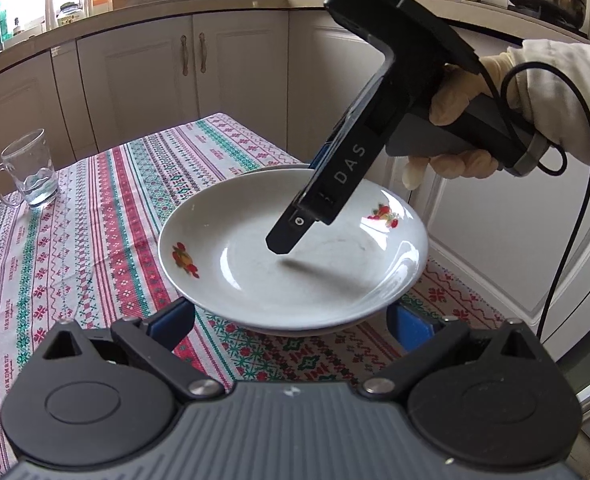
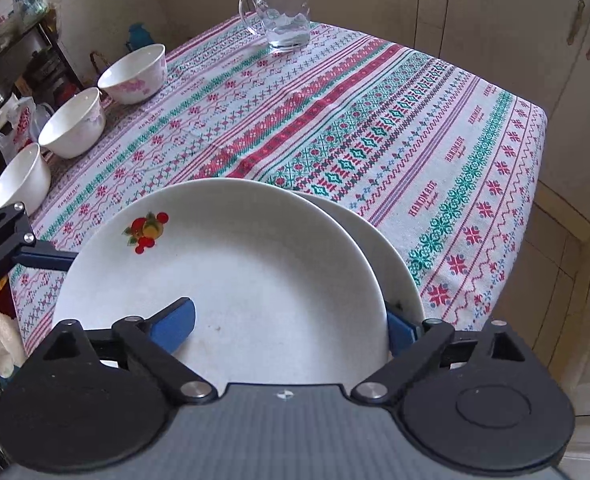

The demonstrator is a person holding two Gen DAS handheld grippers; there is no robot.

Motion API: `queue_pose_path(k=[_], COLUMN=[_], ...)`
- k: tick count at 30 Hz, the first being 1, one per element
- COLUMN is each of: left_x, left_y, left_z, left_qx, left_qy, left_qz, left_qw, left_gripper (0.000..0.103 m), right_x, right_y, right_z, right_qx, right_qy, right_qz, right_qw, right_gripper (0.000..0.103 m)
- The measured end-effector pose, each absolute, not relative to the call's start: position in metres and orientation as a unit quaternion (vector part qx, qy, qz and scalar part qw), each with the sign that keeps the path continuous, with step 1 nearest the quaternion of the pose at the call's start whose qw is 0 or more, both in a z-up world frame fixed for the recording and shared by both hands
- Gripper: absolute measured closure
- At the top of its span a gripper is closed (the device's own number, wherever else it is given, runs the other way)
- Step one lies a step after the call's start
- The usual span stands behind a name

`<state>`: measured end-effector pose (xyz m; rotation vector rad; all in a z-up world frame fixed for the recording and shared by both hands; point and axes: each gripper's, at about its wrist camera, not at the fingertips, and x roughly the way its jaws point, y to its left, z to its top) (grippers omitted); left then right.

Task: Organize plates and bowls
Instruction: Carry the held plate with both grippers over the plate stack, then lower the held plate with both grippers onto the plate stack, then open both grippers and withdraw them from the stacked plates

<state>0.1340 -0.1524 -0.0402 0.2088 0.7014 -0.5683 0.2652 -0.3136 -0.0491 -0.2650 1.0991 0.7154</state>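
Observation:
A white plate with fruit decals point(image 1: 255, 272) lies on a second white plate point(image 2: 391, 256) near the table's edge; it also shows in the right wrist view point(image 2: 223, 264). My right gripper point(image 2: 291, 324) spans the top plate's rim, one blue pad point(image 2: 175, 322) inside the plate and the other point(image 2: 401, 330) outside, between the two plates; the jaws stand wide. My left gripper point(image 1: 295, 320) is open at the plates' near rim, its blue pads point(image 1: 409, 326) on either side. Three white bowls point(image 2: 73, 122) stand along the table's left edge.
A glass mug point(image 2: 281, 12) stands at the table's far end, also in the left wrist view point(image 1: 29, 168). The patterned tablecloth point(image 2: 335, 128) covers the table. White kitchen cabinets point(image 1: 199, 76) stand behind, with a counter of bottles and pots.

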Motion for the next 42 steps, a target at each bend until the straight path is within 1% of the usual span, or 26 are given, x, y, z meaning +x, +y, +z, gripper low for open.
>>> queue_pose_path(k=[8, 13, 16, 20, 36, 42], left_x=[0.132, 0.133, 0.135, 0.135, 0.138, 0.131], left_y=[-0.152, -0.151, -0.151, -0.151, -0.15, -0.142], left_z=[-0.039, -0.039, -0.04, -0.04, -0.039, -0.034], left_qx=[0.098, 0.097, 0.099, 0.101, 0.116, 0.113], left_qy=[0.333, 0.335, 0.334, 0.332, 0.316, 0.307], left_qz=[-0.28, -0.284, -0.284, -0.289, -0.312, -0.316], left_qw=[0.895, 0.893, 0.893, 0.892, 0.889, 0.89], left_gripper=[0.002, 0.002, 0.002, 0.002, 0.002, 0.001], right_x=[0.256, 0.249, 0.244, 0.236, 0.216, 0.197], right_y=[-0.315, -0.319, -0.32, -0.321, -0.33, -0.325], right_z=[-0.046, -0.043, -0.042, -0.04, -0.03, -0.018], right_qx=[-0.144, -0.143, -0.145, -0.156, -0.141, -0.145], right_qy=[0.516, 0.513, 0.511, 0.504, 0.476, 0.448], right_qz=[0.317, 0.312, 0.309, 0.294, 0.272, 0.261], right_qw=[0.783, 0.786, 0.789, 0.797, 0.824, 0.843], right_gripper=[0.005, 0.003, 0.0, 0.0, 0.0, 0.0])
